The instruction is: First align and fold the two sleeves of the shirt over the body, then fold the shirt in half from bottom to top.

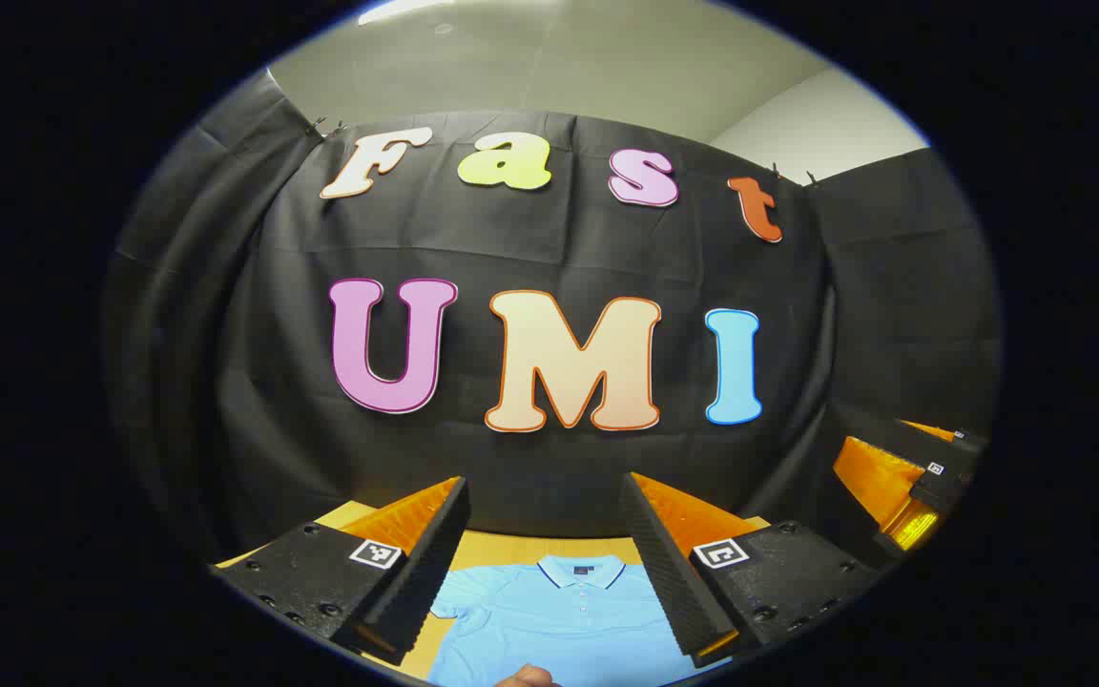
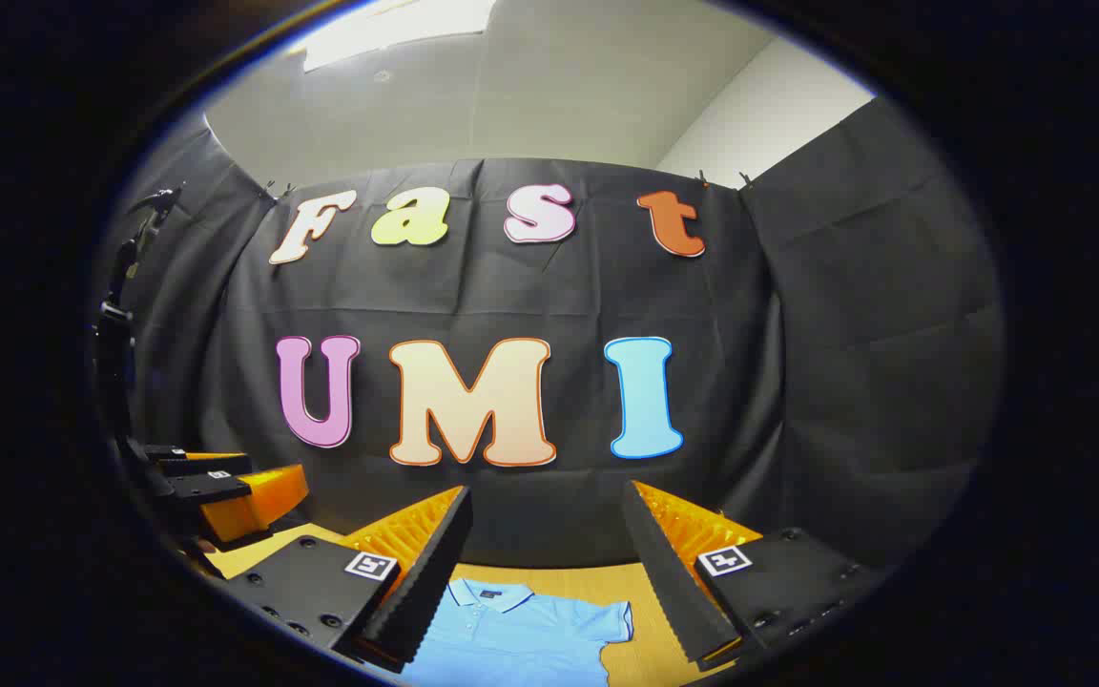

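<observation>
Cloth-walled [image 1: 530,248] recording booth

Both tools, left [image 1: 545,563] and right [image 2: 545,568], gape (side by side).

My right gripper [image 2: 545,572] hangs above the table [image 2: 645,582] with its fingers spread wide and nothing between them. Below lies the light blue shirt [image 2: 511,630], collar toward the black cloth wall [image 2: 845,382]. My left gripper [image 2: 206,482] shows at far left.
</observation>
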`<action>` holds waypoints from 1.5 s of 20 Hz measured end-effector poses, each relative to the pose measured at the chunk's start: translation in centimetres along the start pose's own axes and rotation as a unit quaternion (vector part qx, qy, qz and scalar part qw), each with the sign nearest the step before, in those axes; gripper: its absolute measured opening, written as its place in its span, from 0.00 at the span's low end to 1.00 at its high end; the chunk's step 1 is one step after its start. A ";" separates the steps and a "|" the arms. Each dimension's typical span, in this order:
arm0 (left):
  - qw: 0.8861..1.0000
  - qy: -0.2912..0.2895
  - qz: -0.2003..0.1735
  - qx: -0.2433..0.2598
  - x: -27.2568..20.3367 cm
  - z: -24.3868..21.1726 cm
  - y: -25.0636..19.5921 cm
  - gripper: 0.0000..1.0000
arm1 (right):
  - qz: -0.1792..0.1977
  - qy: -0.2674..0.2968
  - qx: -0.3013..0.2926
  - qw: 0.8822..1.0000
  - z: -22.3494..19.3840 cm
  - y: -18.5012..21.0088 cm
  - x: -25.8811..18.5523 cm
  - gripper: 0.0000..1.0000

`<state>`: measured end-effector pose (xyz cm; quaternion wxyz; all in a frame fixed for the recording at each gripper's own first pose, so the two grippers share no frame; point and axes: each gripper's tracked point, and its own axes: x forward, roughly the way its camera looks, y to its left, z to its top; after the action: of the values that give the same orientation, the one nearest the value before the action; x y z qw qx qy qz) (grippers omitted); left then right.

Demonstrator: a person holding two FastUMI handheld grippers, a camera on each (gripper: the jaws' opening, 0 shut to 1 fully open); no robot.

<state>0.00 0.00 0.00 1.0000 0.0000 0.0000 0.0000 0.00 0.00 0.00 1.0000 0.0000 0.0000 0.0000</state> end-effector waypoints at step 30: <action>1.000 -0.012 0.020 0.018 -1.2 2.0 6.3 0.94 | -0.057 0.114 -0.073 0.989 -14.1 -5.0 8.6 0.98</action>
<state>-1.15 6.32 2.05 0.9996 0.0182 -0.0124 0.0196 8.63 -4.99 -14.08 0.9892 -0.0727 0.1138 -0.0569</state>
